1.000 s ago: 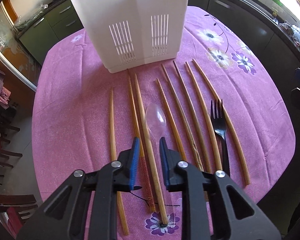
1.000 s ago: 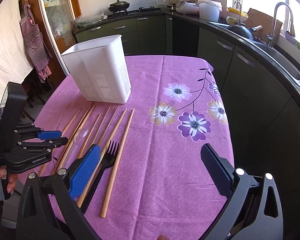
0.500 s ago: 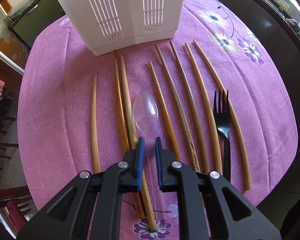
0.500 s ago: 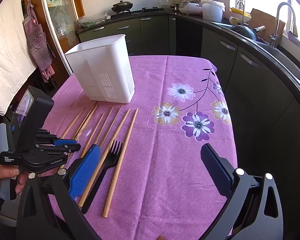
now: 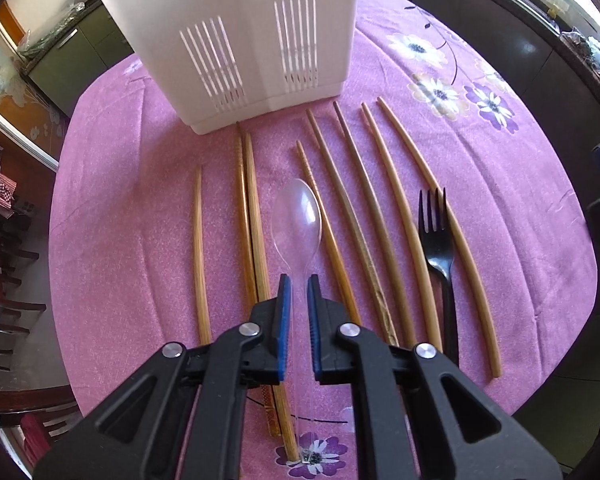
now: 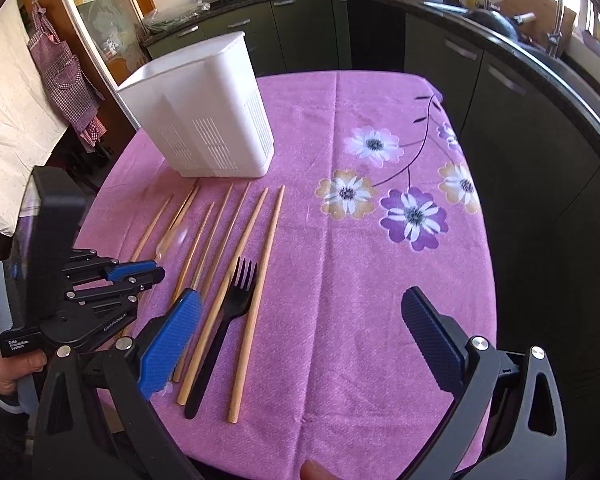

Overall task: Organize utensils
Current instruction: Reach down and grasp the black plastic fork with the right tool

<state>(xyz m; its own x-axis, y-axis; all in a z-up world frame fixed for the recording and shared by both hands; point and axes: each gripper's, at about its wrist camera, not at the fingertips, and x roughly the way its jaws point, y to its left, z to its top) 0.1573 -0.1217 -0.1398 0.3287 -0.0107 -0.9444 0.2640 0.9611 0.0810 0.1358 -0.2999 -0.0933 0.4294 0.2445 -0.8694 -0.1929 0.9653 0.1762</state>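
Observation:
A clear plastic spoon (image 5: pixel 297 220) lies among several wooden chopsticks (image 5: pixel 396 216) on the pink tablecloth. My left gripper (image 5: pixel 297 285) is nearly shut around the spoon's thin clear handle, bowl pointing away; the spoon looks slightly raised. It also shows in the right wrist view (image 6: pixel 140 272). A black plastic fork (image 5: pixel 438 248) lies between the right-hand chopsticks (image 6: pixel 236 296). A white slotted utensil holder (image 5: pixel 240 40) stands behind the row (image 6: pixel 204 112). My right gripper (image 6: pixel 300 336) is wide open and empty, above the table's near right side.
The table (image 6: pixel 380 280) has a pink flowered cloth and its edge drops off close on the right and front. Dark kitchen cabinets (image 6: pixel 500 92) and a sink counter run behind and to the right. An apron (image 6: pixel 66 76) hangs at the left.
My left gripper has closed from a wider gap to a narrow one around the spoon handle, shifted from the chopsticks onto the spoon. The right gripper stayed open.

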